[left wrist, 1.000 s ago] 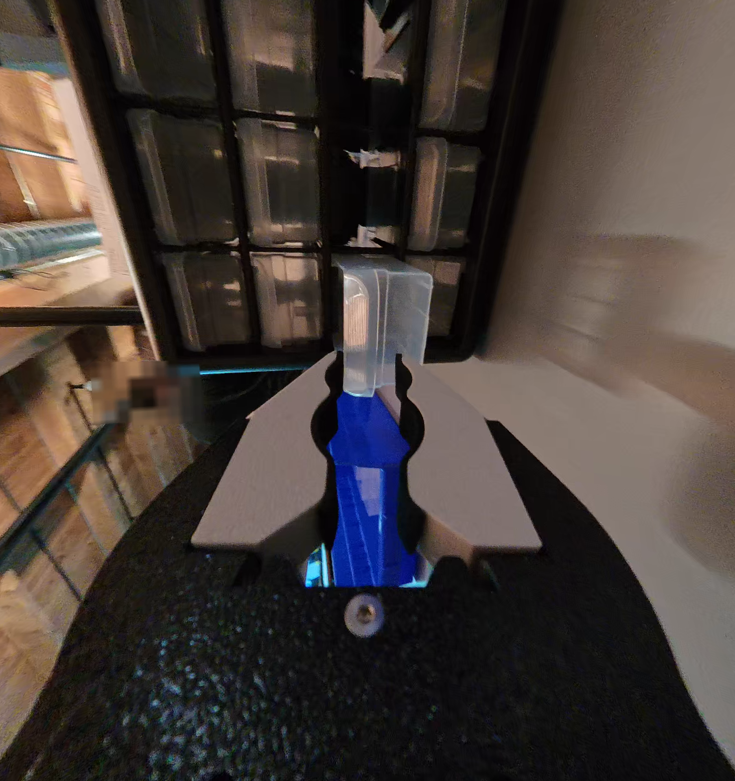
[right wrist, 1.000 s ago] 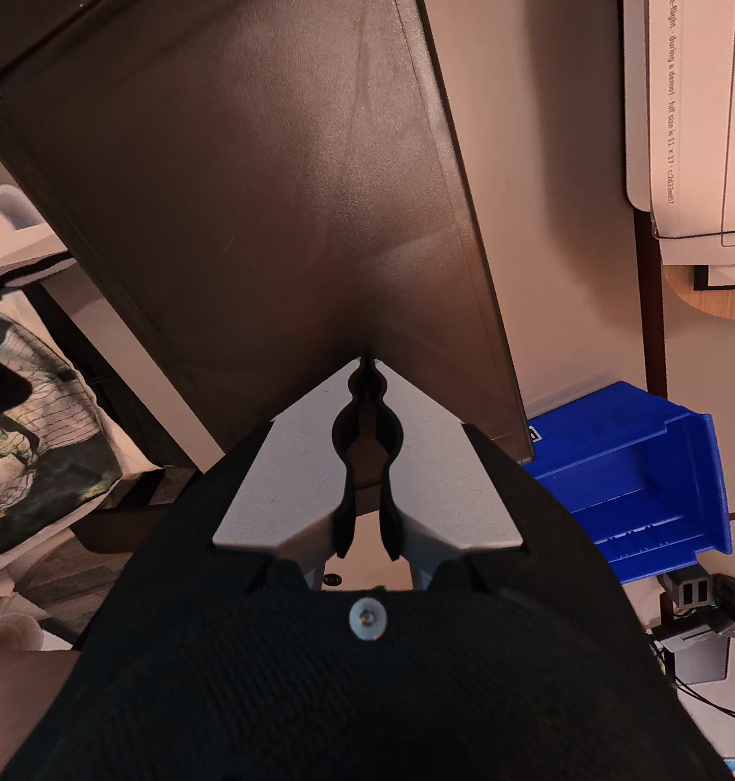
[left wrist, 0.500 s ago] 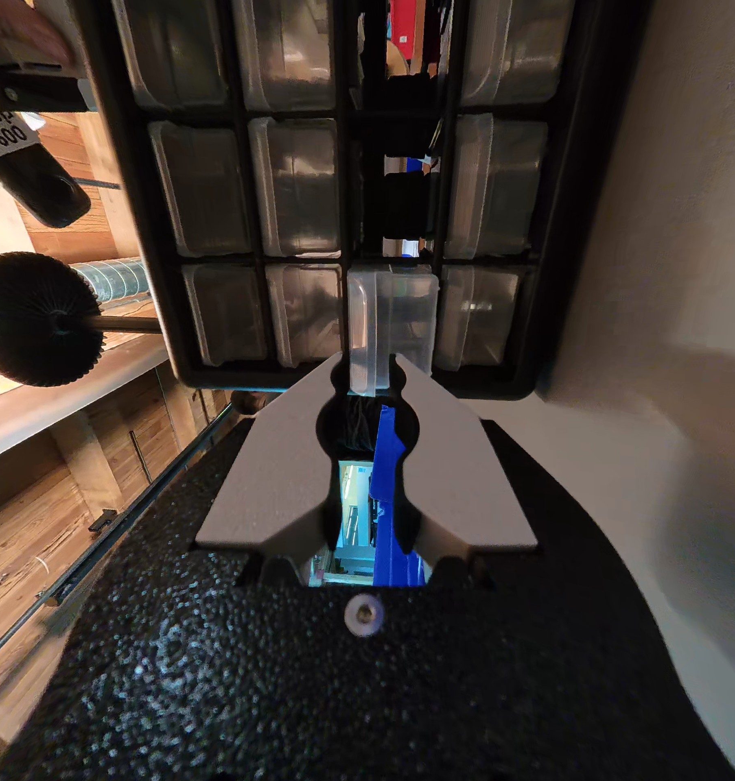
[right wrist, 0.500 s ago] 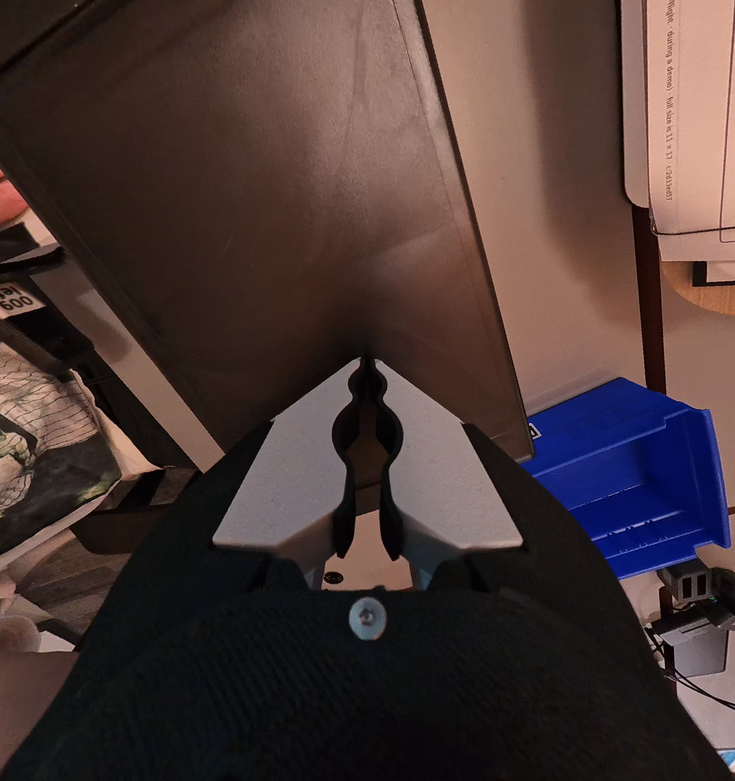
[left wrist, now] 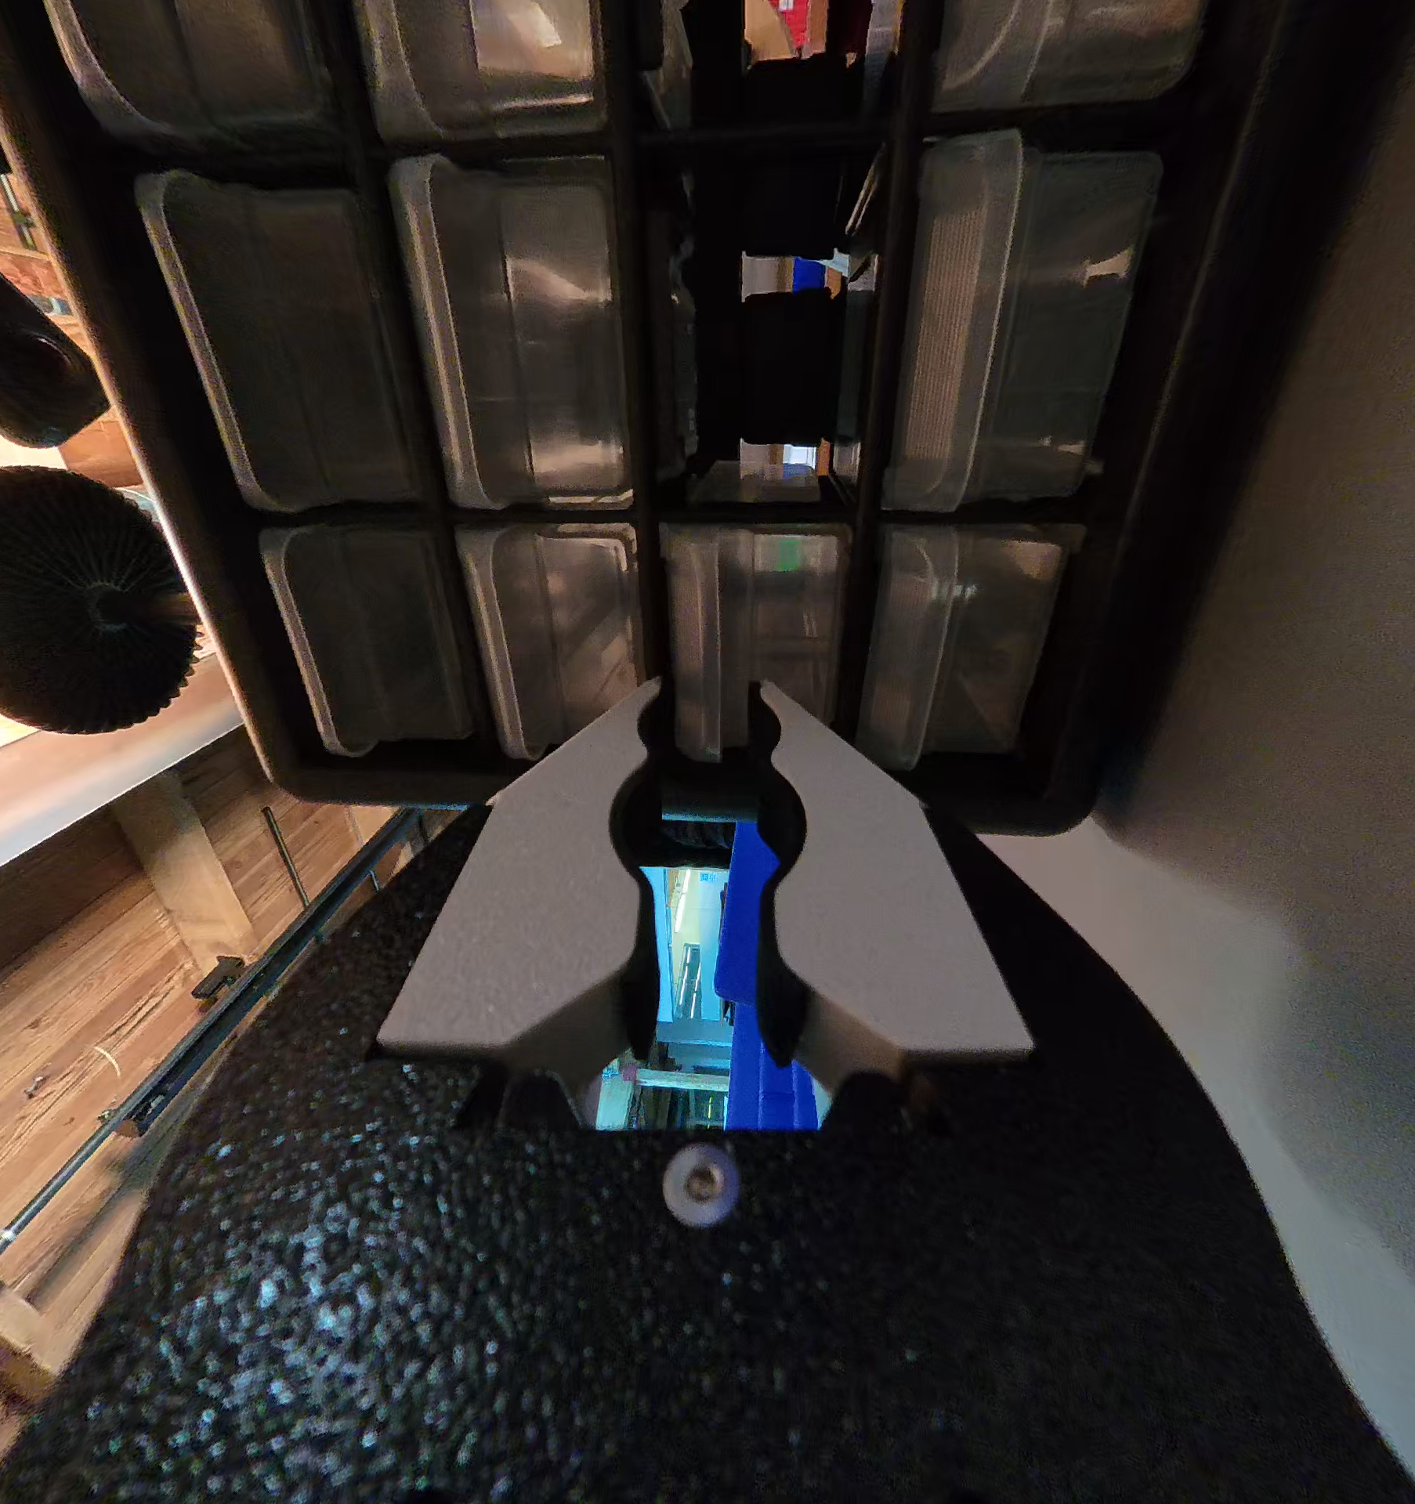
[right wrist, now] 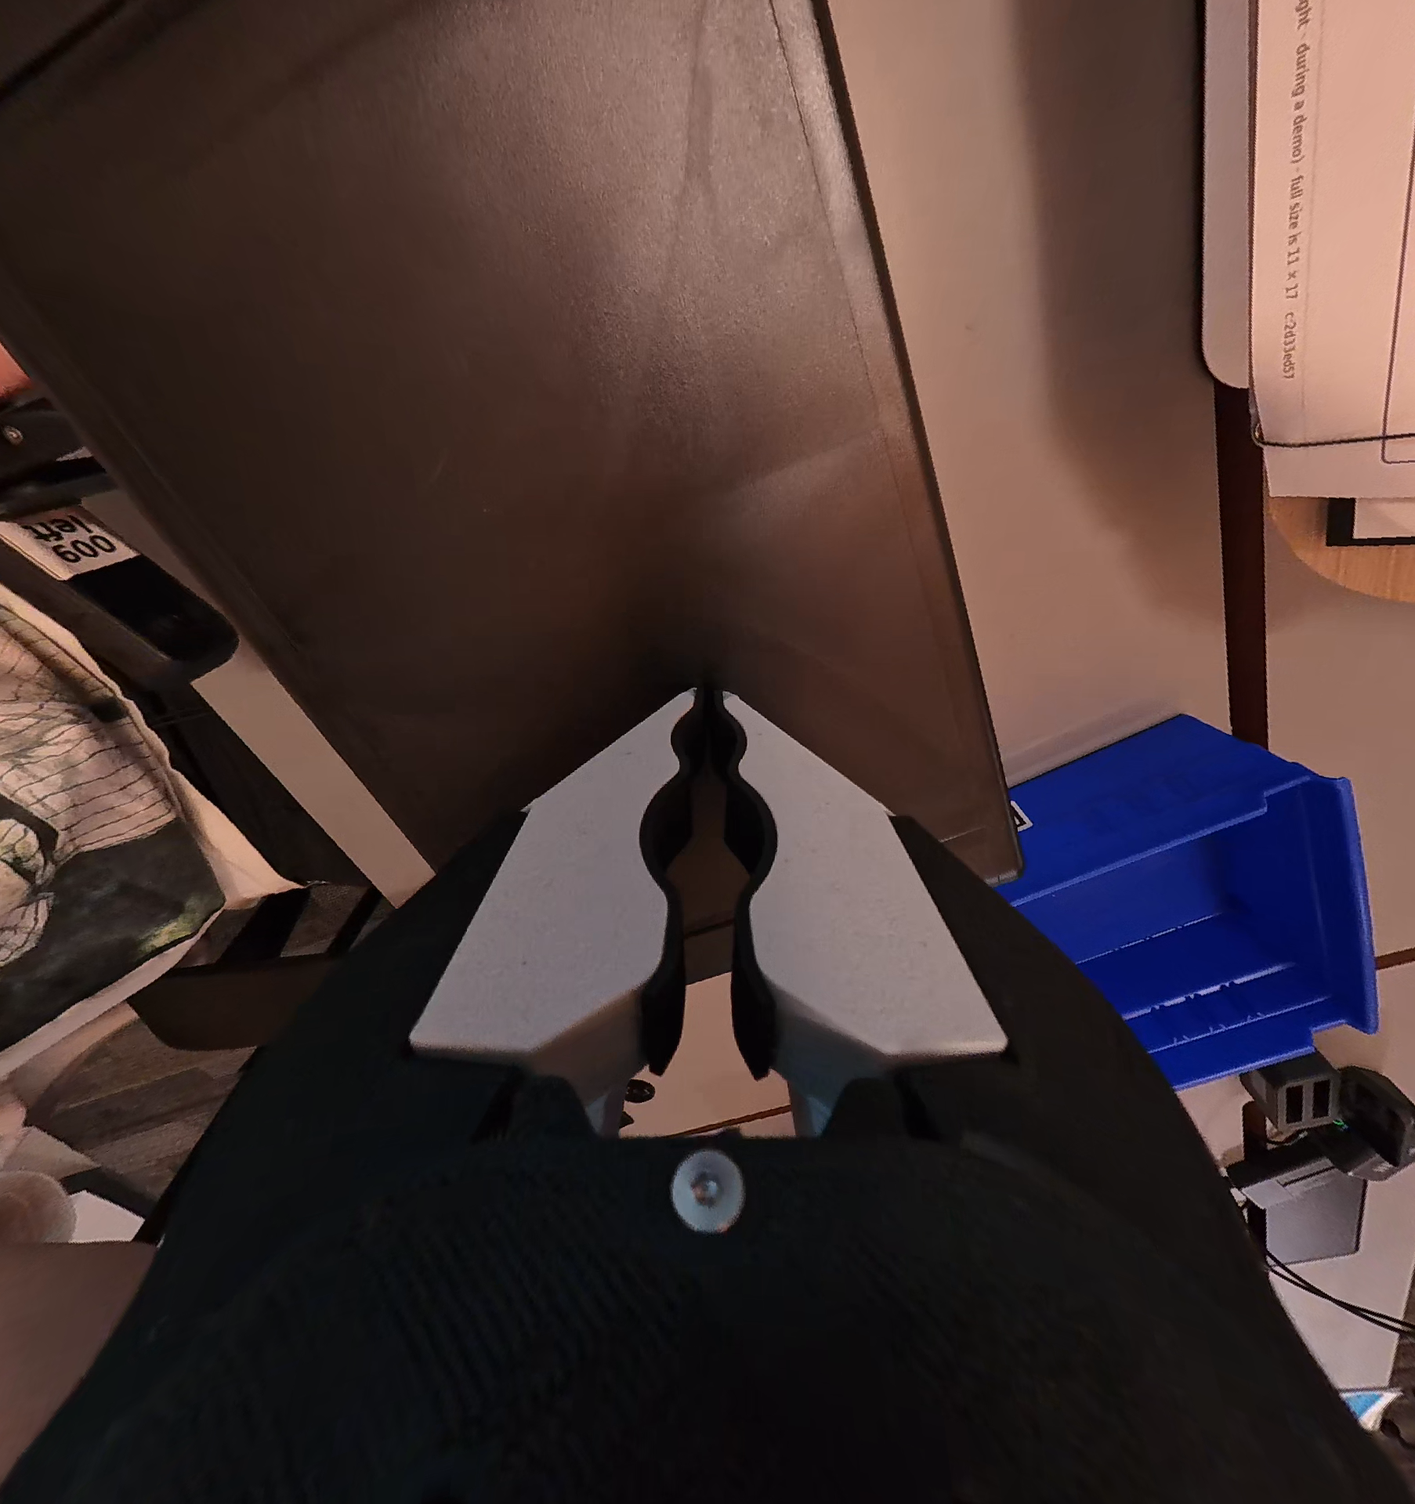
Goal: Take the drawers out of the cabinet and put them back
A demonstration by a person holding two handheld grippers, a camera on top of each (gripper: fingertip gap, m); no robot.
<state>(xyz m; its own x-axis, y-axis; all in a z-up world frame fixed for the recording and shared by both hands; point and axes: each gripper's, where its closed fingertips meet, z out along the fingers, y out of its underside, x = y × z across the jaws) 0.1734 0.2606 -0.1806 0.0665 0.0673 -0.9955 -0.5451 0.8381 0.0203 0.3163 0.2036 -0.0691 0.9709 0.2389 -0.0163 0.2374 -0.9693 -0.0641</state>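
Left wrist view: left gripper (left wrist: pixel 711 716) pinching the handle of a clear drawer (left wrist: pixel 757 635), bottom row, third column of the black cabinet (left wrist: pixel 1127 570); two slots above stand empty. Judged step: seating the drawer; push straight, level, along the slot. Long axis runs into the cabinet, handle facing the camera. Right wrist view: right gripper (right wrist: pixel 706 693) pressed together, tips against the cabinet's dark outer panel (right wrist: pixel 525 366), apparently bracing.
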